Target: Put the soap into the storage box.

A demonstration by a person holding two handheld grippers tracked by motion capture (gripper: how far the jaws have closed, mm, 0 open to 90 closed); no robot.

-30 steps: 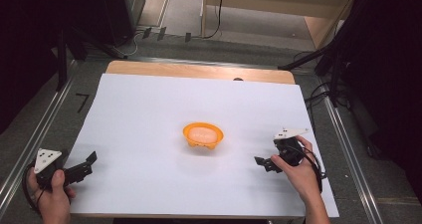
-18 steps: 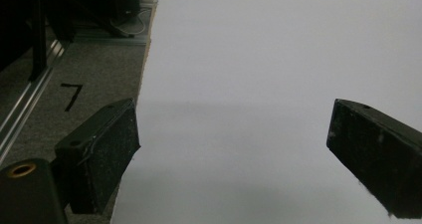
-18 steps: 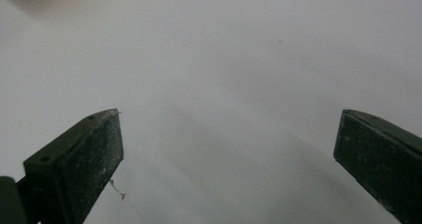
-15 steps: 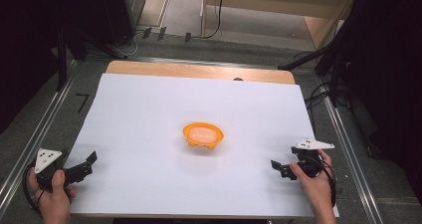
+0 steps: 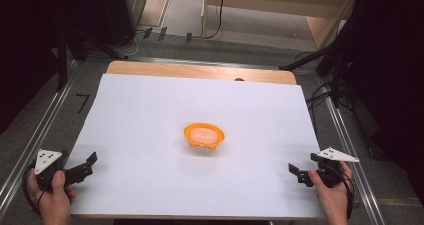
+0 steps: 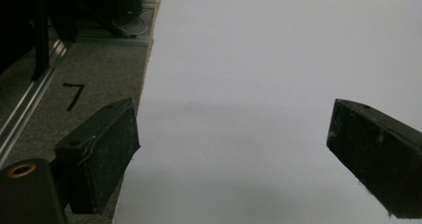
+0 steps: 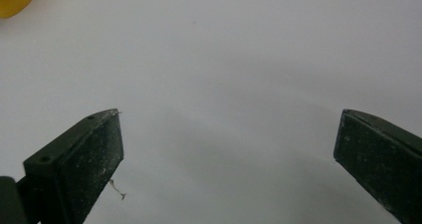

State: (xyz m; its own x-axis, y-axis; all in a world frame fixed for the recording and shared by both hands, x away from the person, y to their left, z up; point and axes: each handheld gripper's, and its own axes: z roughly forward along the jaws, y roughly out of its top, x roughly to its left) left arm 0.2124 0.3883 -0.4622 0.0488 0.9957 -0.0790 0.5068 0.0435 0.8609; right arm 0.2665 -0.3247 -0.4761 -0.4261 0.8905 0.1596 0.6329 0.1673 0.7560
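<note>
White table [image 5: 150, 110] — orange bowl [image 5: 203, 136] centre, contents unclear; both claws gaping, empty.

Left hand [image 5: 50, 195] sits low at the near left corner, gripping the left gripper [image 5: 86, 165], jaws spread wide and aimed right and slightly forward. Right hand [image 5: 332, 197] holds the right gripper [image 5: 298, 174] at the near right edge, jaws gaping too, pointing left. Both grippers hover just over the surface, well apart, each topped by its grey plate.
</note>
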